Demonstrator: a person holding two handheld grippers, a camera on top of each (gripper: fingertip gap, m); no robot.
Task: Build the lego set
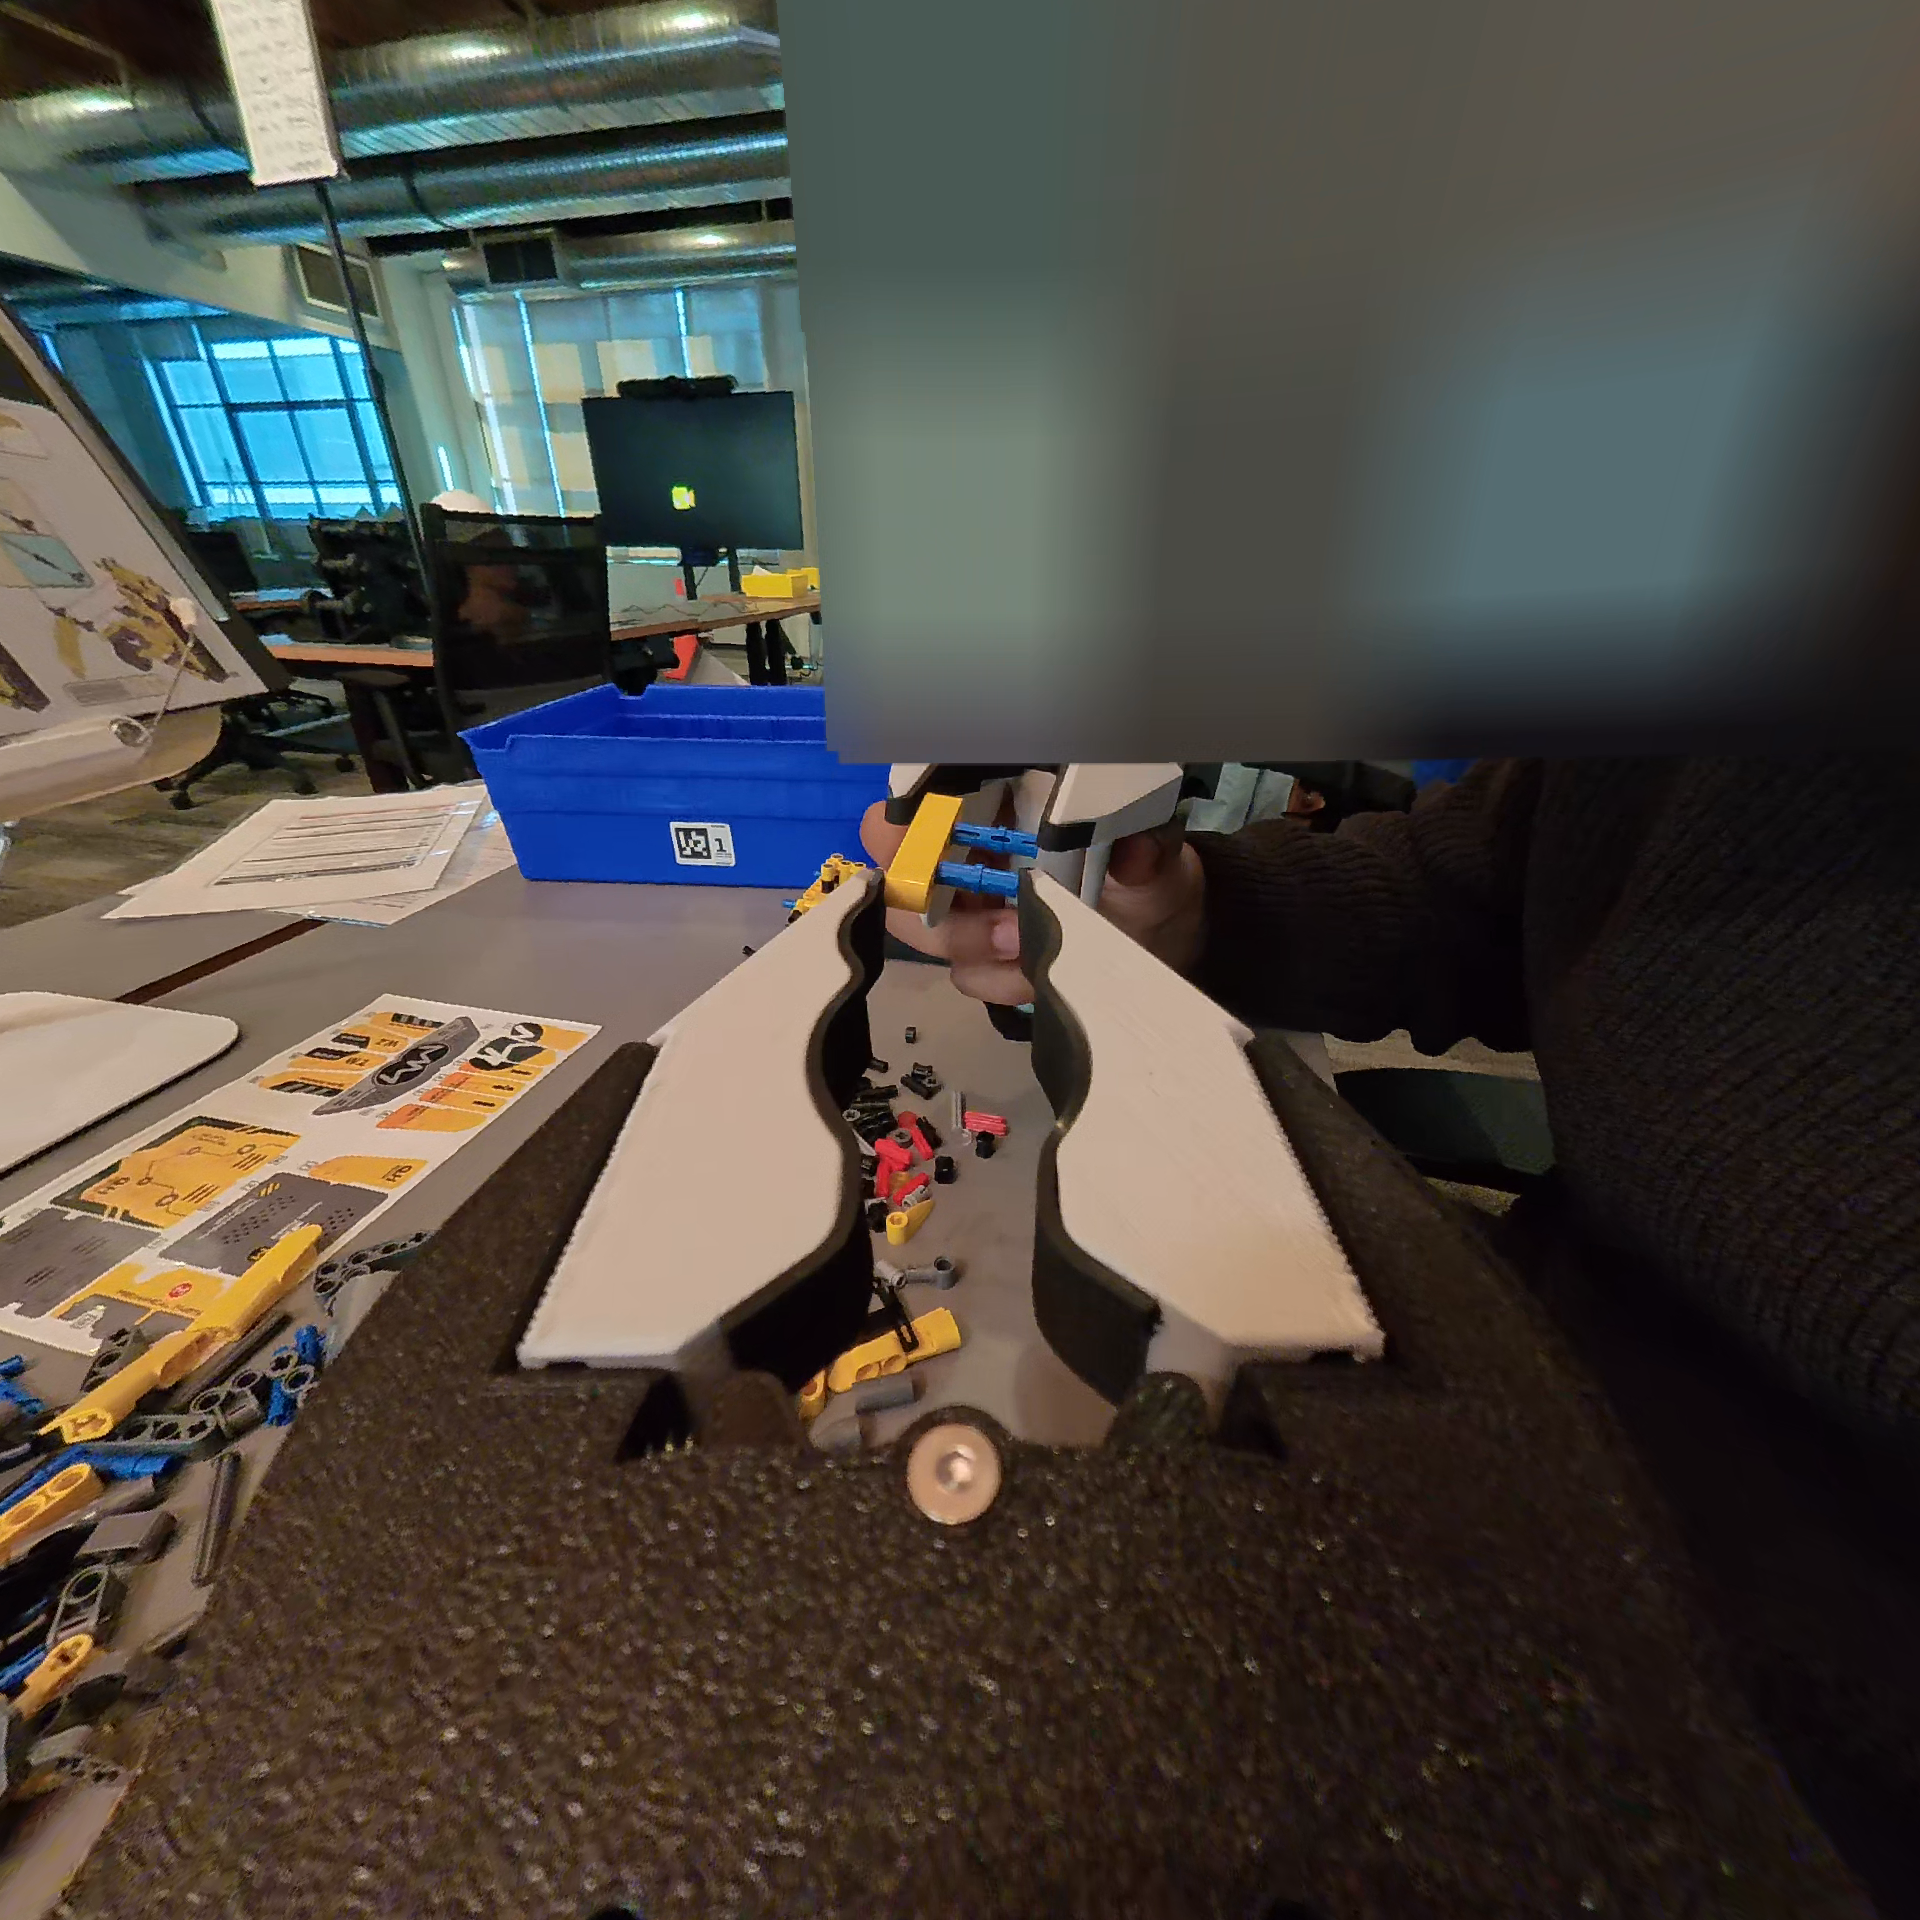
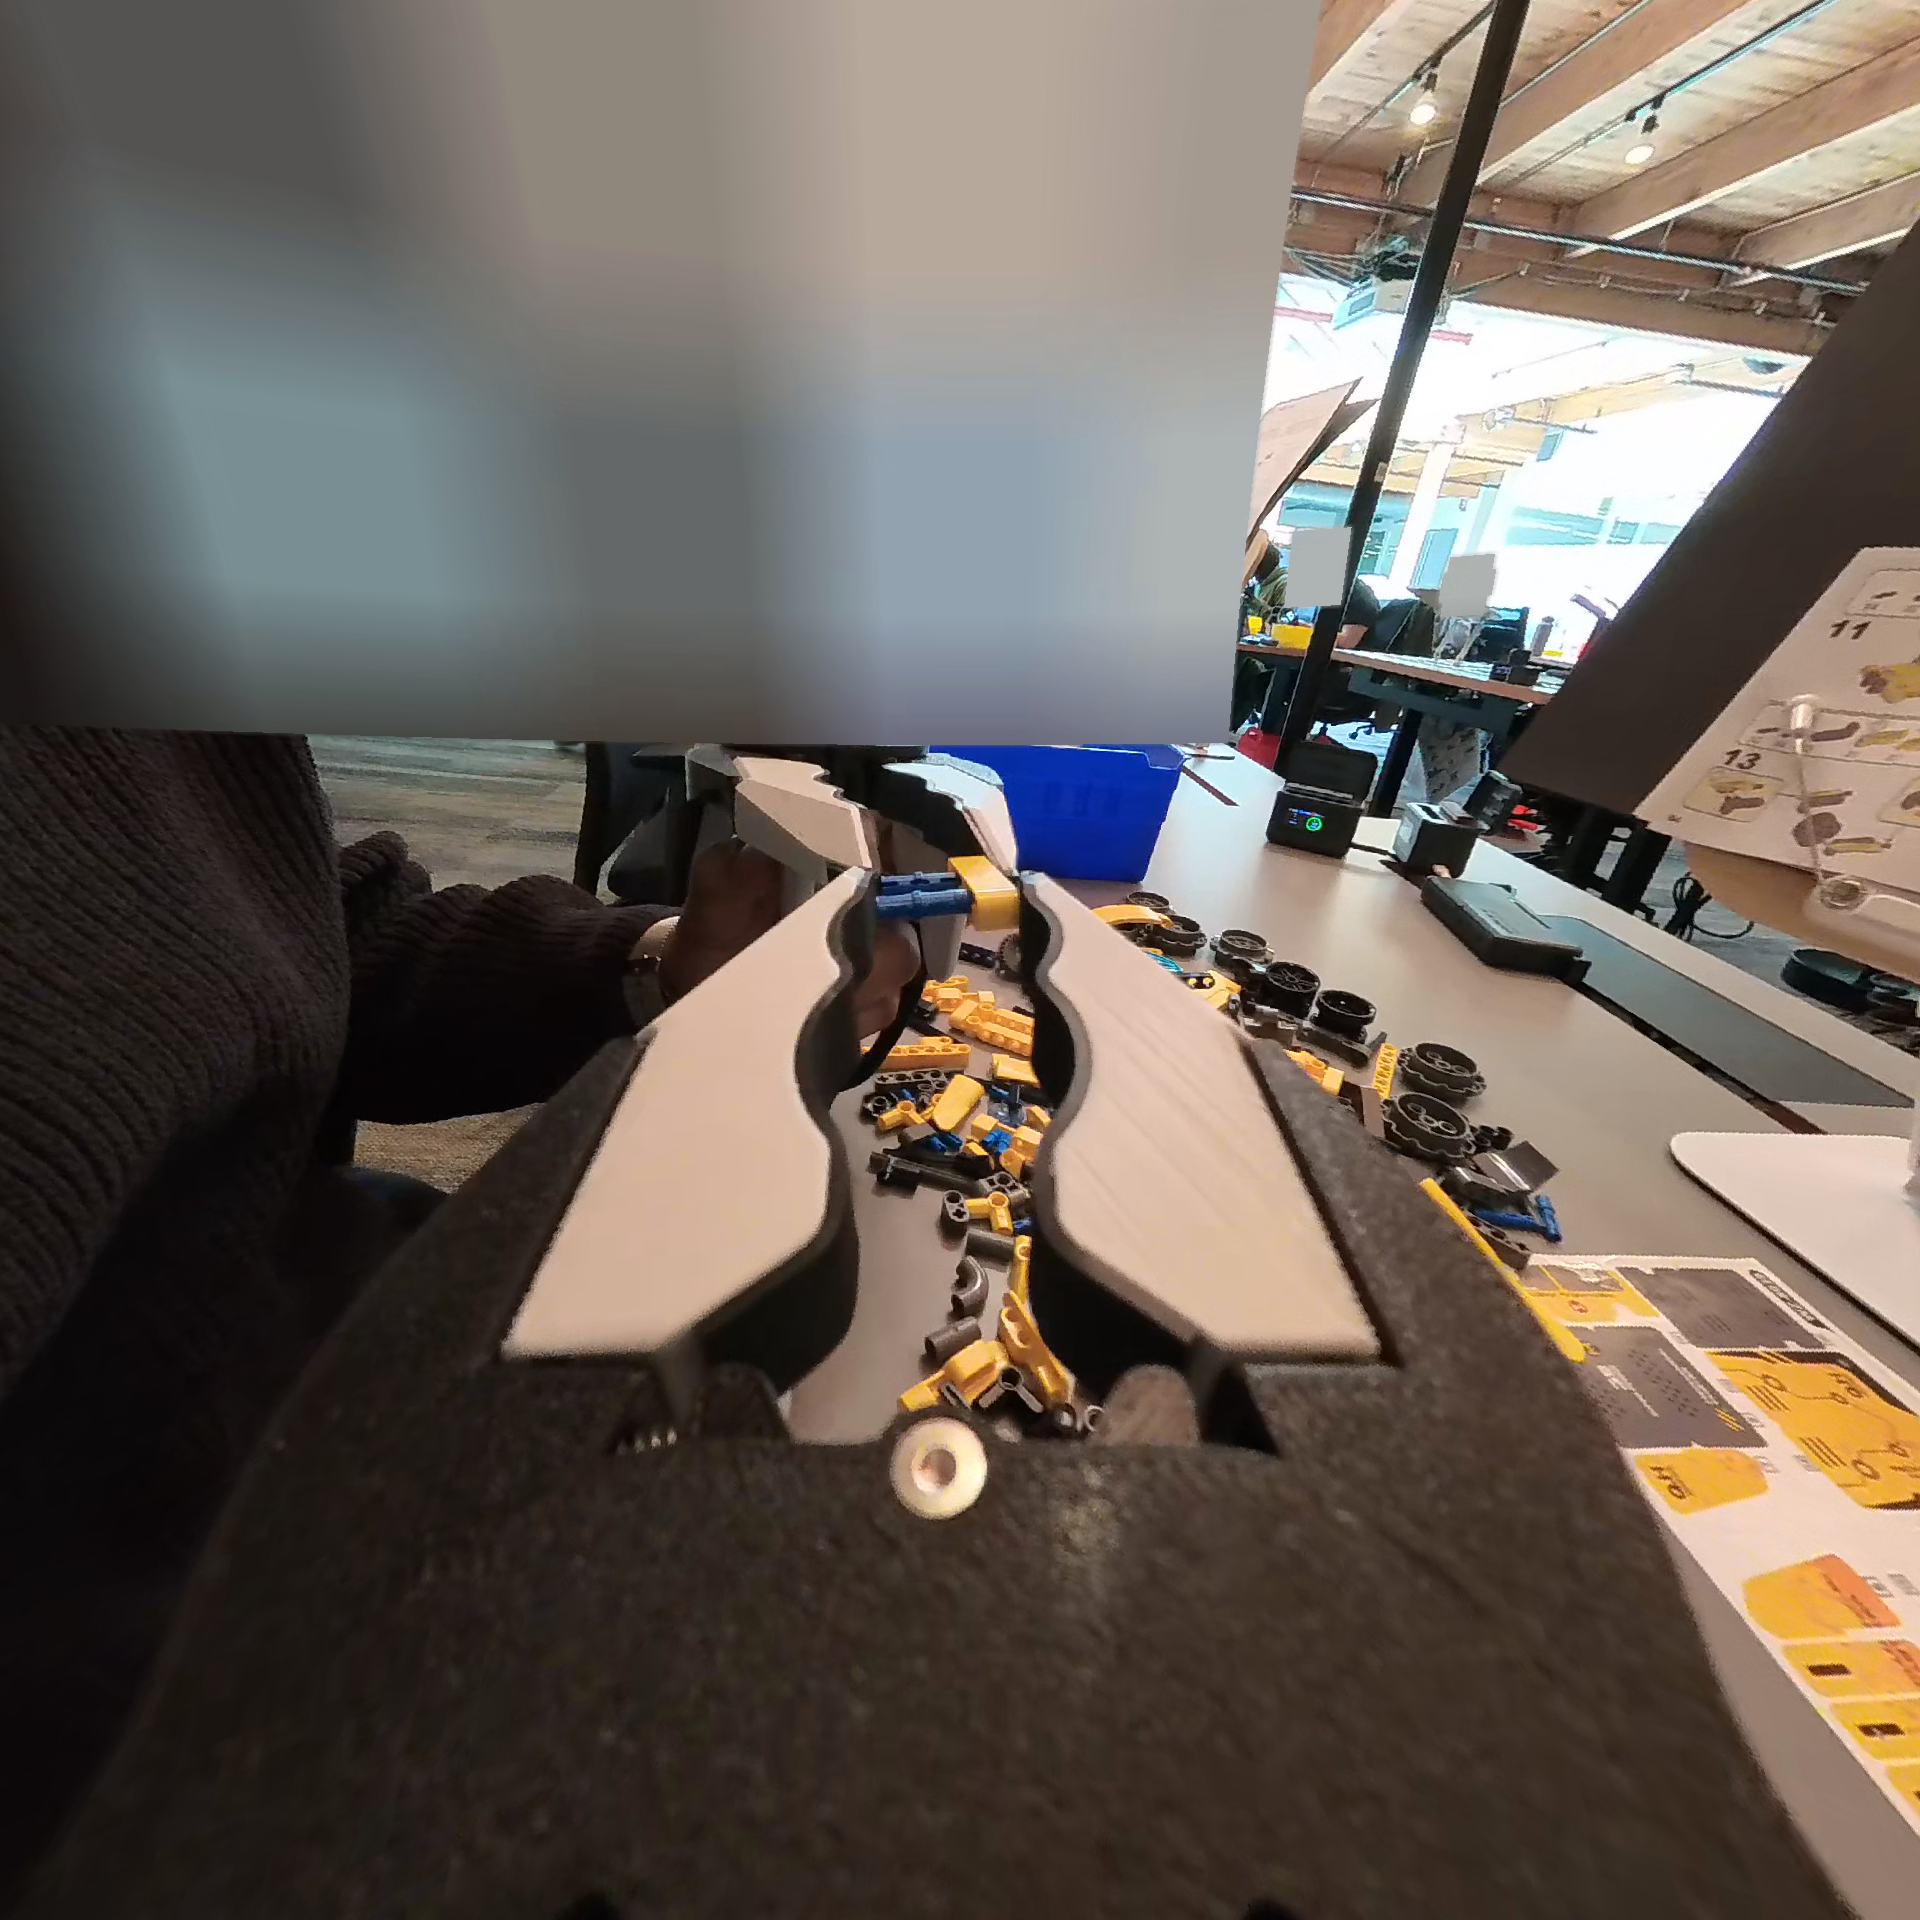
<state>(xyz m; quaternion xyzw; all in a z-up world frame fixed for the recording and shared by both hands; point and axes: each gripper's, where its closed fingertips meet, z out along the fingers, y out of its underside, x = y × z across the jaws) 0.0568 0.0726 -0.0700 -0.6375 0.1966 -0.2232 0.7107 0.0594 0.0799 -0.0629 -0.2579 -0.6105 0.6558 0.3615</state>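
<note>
A short yellow beam [image 1: 920, 852] with two blue pins [image 1: 982, 860] stuck in it is held in the air between both grippers, which face each other tip to tip. My left gripper [image 1: 948, 883] has its fingertips closed across the piece: one tip on the yellow beam, the other on the end of the lower pin. My right gripper [image 2: 943, 888] spans the same piece, with the blue pin [image 2: 920, 899] at its left tip and the yellow beam [image 2: 985, 896] at its right tip. A hand in a dark sleeve [image 1: 1351, 914] holds the far gripper.
Loose yellow, red, black and blue parts [image 1: 904, 1153] lie on the grey table below. A blue bin [image 1: 665, 790] stands behind. A sticker sheet [image 1: 260, 1153], papers [image 1: 332, 852], black wheels [image 2: 1340, 1013], a white stand base [image 2: 1808, 1205] and an instruction booklet [image 2: 1808, 717] surround them. The grippers are tip to tip, or close to it.
</note>
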